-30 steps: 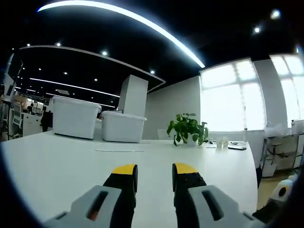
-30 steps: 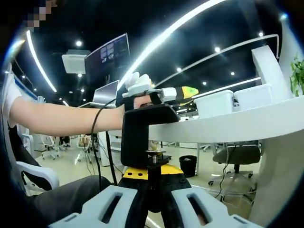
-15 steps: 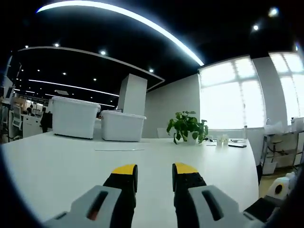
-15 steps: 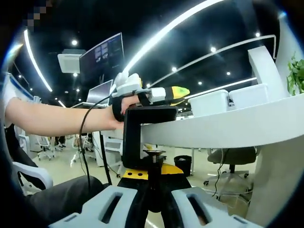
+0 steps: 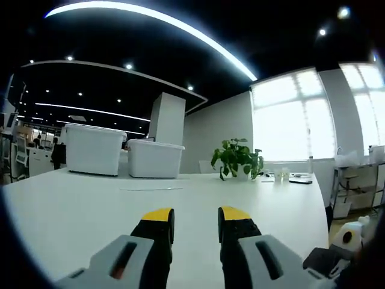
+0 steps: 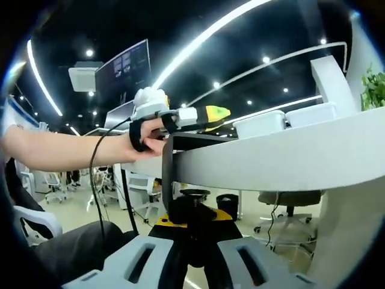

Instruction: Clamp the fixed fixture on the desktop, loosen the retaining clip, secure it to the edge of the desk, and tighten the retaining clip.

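Fixture (image 6: 180,174) now hugs desk (image 6: 289,159) edge; right claw (image 6: 192,241) seemingly grips its screw; left claw (image 5: 195,220) parted, empty.

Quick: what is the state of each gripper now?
Left gripper: open, holding nothing.
Right gripper: shut on the clamp screw under the desk edge.
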